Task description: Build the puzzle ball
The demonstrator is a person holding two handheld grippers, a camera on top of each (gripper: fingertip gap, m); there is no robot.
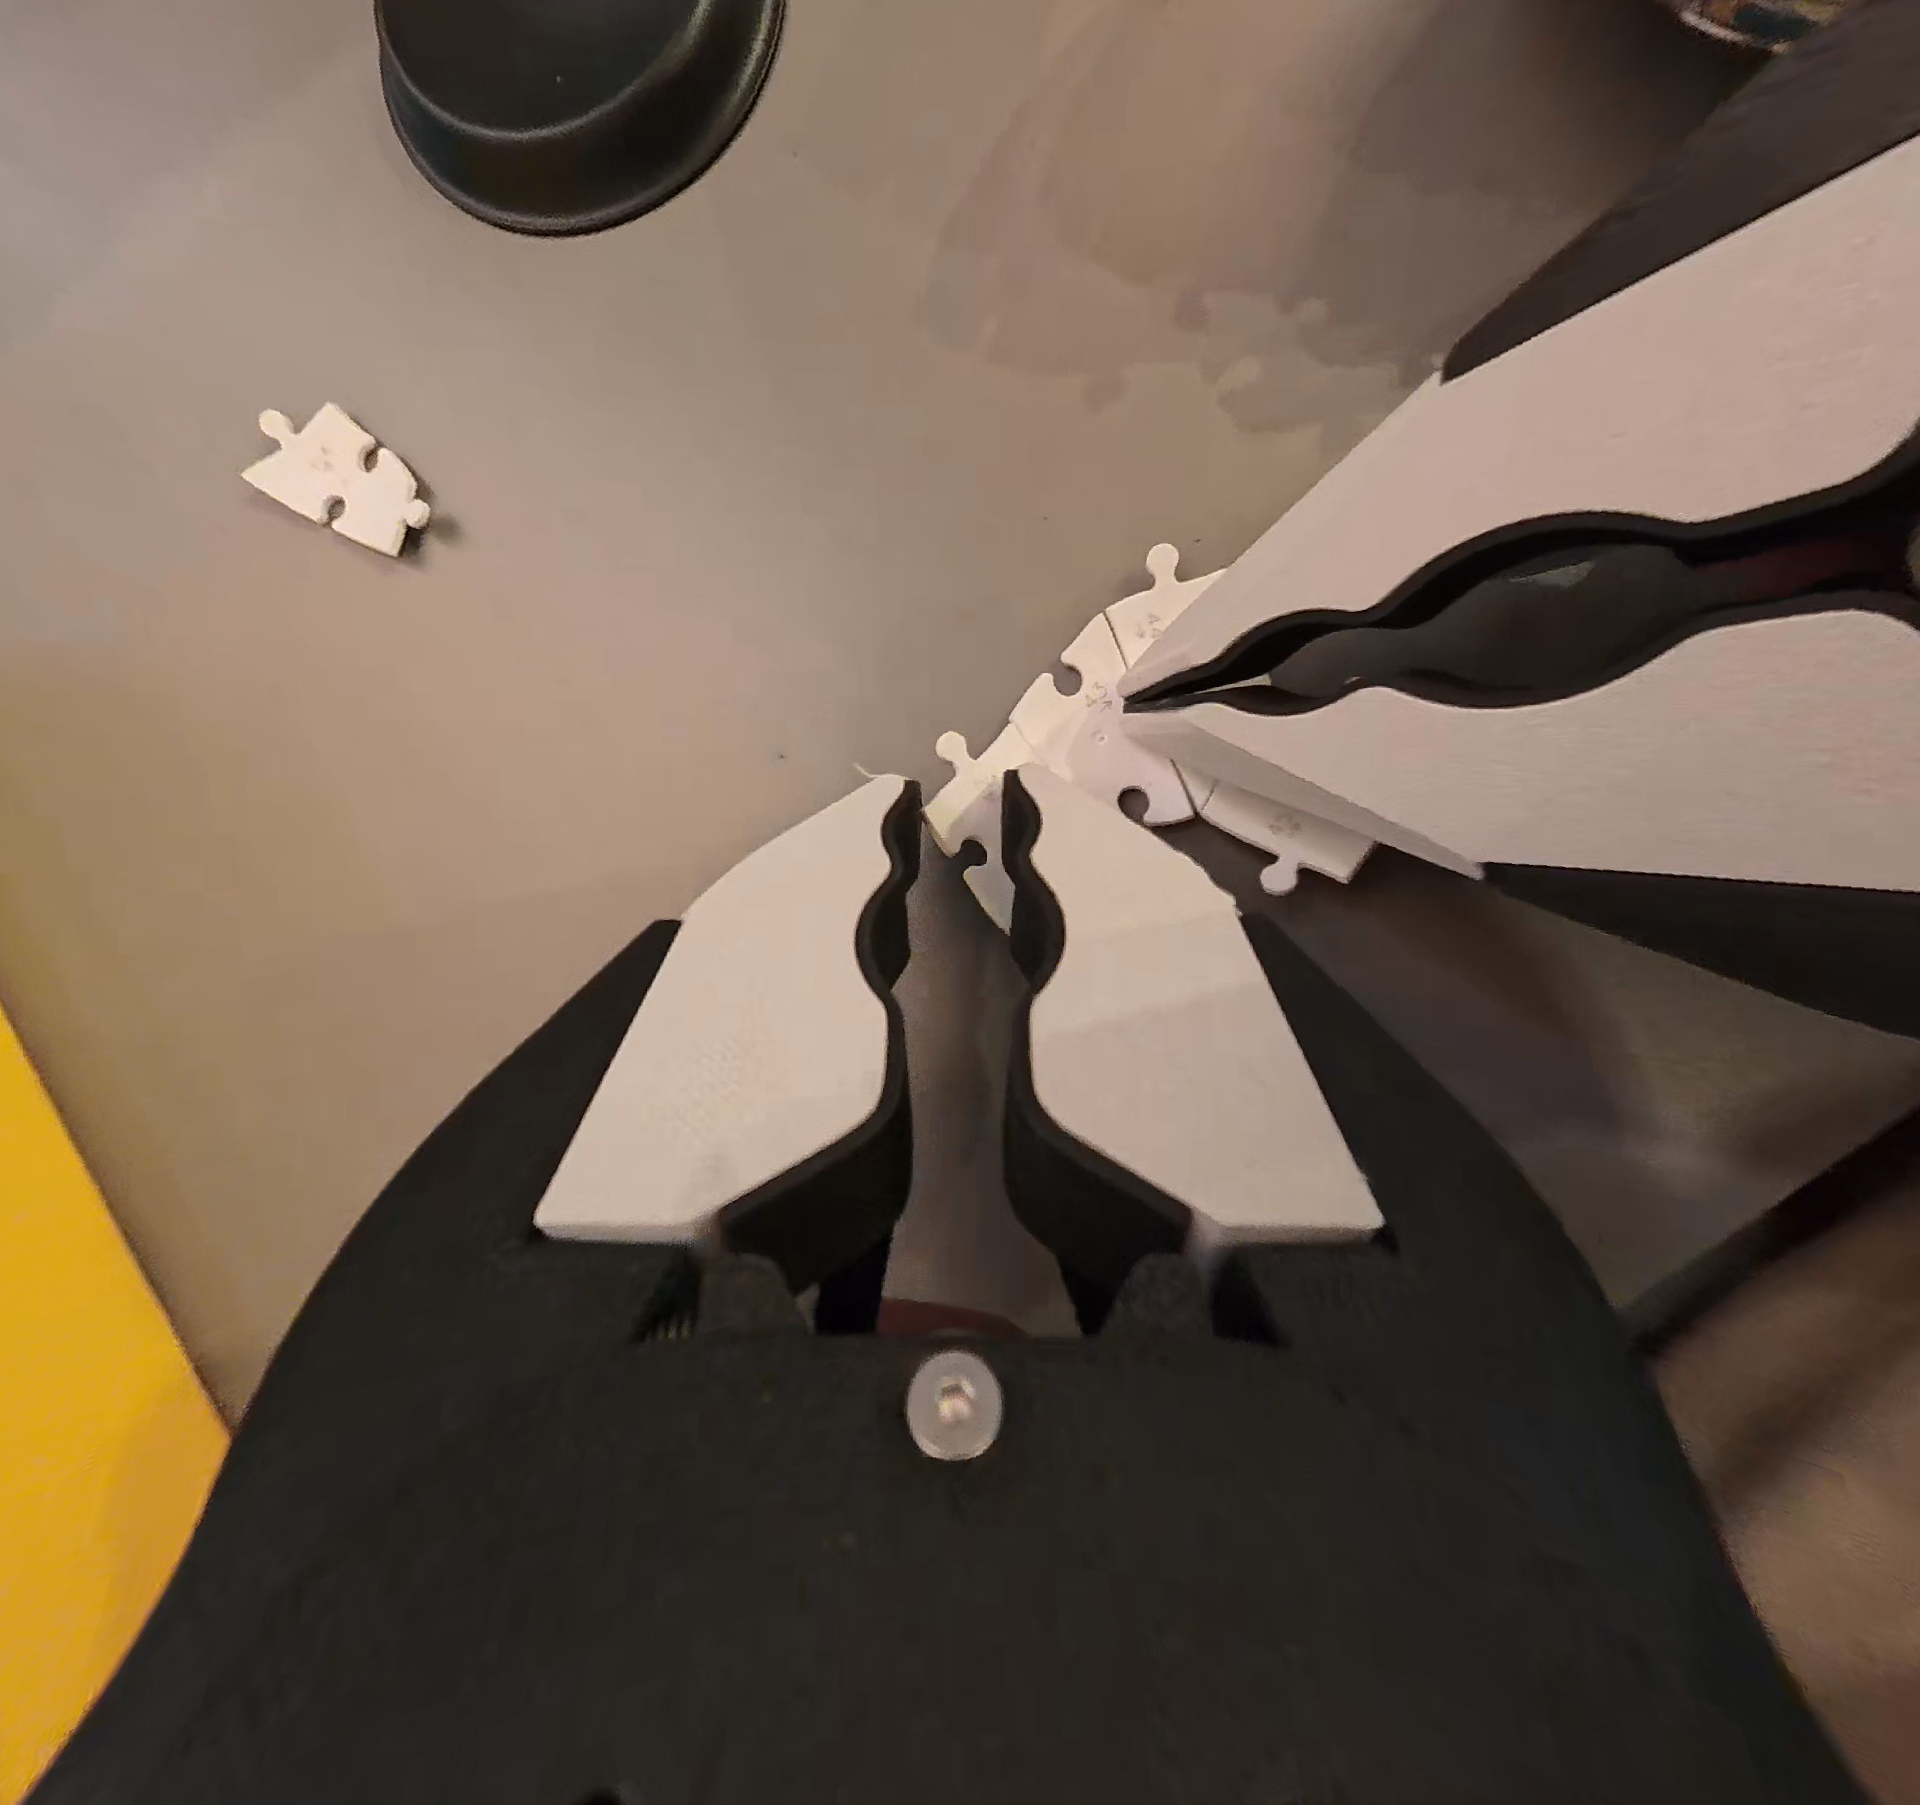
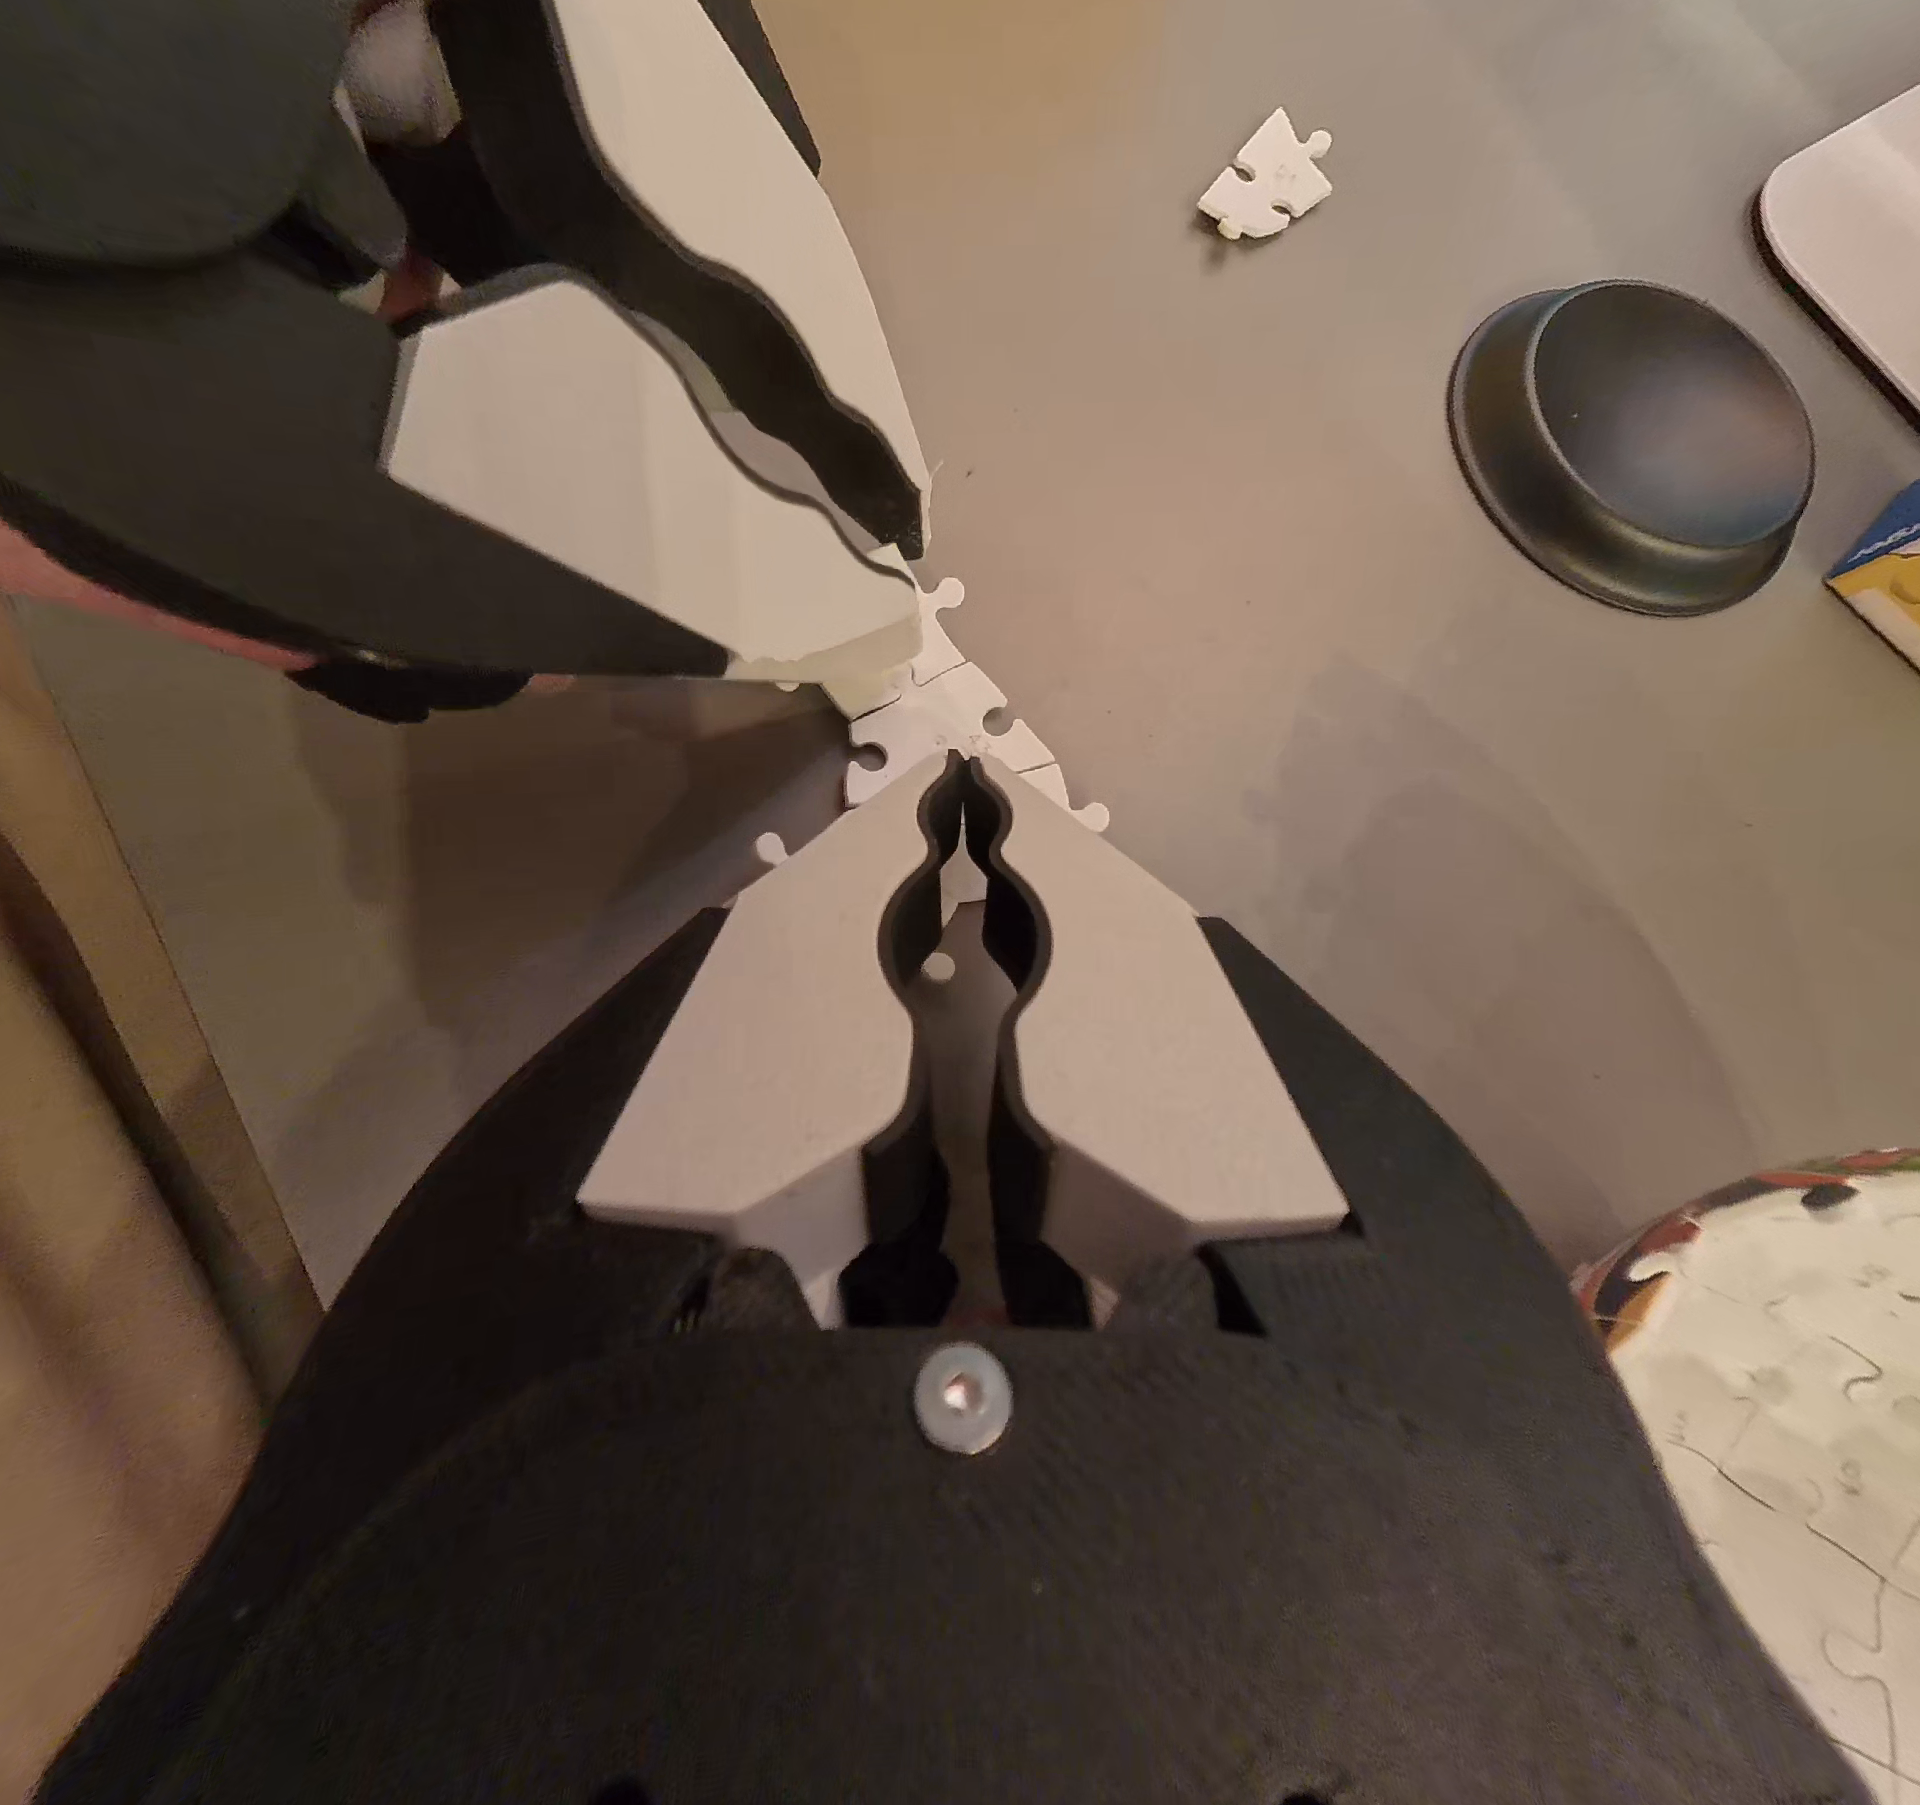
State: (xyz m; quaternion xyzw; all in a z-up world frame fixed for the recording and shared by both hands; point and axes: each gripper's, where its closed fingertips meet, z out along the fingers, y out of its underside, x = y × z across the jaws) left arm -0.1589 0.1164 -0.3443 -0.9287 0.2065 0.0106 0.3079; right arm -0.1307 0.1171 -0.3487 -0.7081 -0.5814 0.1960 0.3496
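Grey desk (image 1: 727, 612), two tools meeting over a small fan of joined white puzzle pieces (image 1: 1091, 727), blank side up. Left tool (image 1: 961, 805) comes in from 6 o'clock in its own view, jaws narrow with a slim gap, and the end piece of the fan sits between the tips; whether the pads actually press it, cannot tell. Right tool (image 1: 1132, 703) enters from 3 o'clock in that view, tips pinched tight on the fan's inner edge, holding it. In the right wrist view the right tool (image 2: 964, 768) points to 12, tips closed on the pieces, and the left tool (image 2: 914, 560) reaches down from 10 o'clock onto the far end of the same fan (image 2: 956, 706). One loose white piece (image 1: 338, 479) lies alone on the desk at 9 o'clock of the left view, well apart from the fan; same piece (image 2: 1265, 178) at 1 o'clock in the right view. A dark round bowl (image 1: 577, 51) sits upside down at 11 o'clock, near the loose piece. The partly built puzzle ball (image 2: 1766, 1423), printed outside and white inside, sits at 4 o'clock of the right view, well apart from the fan. A white tray corner (image 2: 1849, 228) shows at 2 o'clock, a yellow and blue box (image 2: 1886, 581) at 3.
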